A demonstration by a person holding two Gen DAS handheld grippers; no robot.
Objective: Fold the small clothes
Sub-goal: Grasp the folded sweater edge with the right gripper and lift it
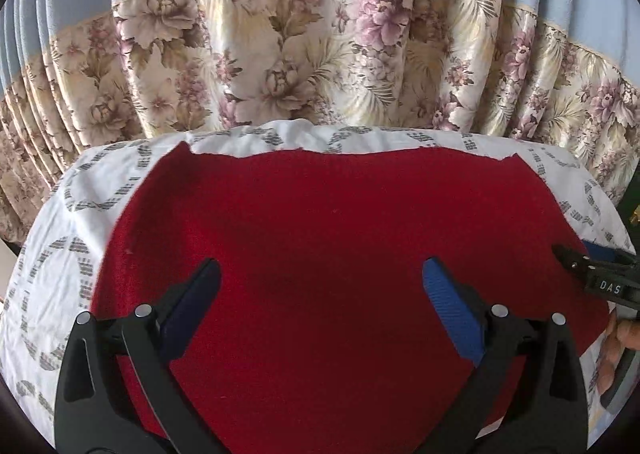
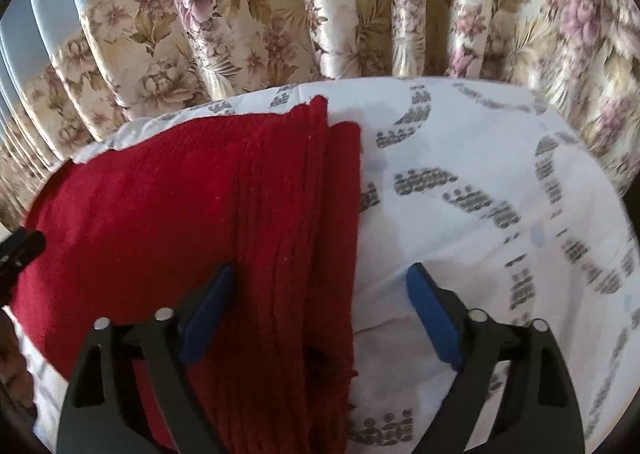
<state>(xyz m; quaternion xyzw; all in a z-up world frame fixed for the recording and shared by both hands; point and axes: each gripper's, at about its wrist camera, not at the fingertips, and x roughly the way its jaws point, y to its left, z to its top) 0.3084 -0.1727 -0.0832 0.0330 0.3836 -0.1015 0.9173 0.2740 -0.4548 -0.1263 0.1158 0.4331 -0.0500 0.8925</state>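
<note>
Nearest the left wrist camera, the left gripper (image 1: 322, 278) hangs spread wide over the red knitted garment (image 1: 340, 222), pinching nothing. Beside it, the right gripper (image 2: 320, 282) is likewise spread, straddling the garment's right edge. Beneath lies a white patterned sheet (image 2: 460, 158), perhaps on a bed; floral curtains (image 1: 280, 54) hang behind.

Red garment (image 2: 160, 206) near end hidden behind gripper frame.
</note>
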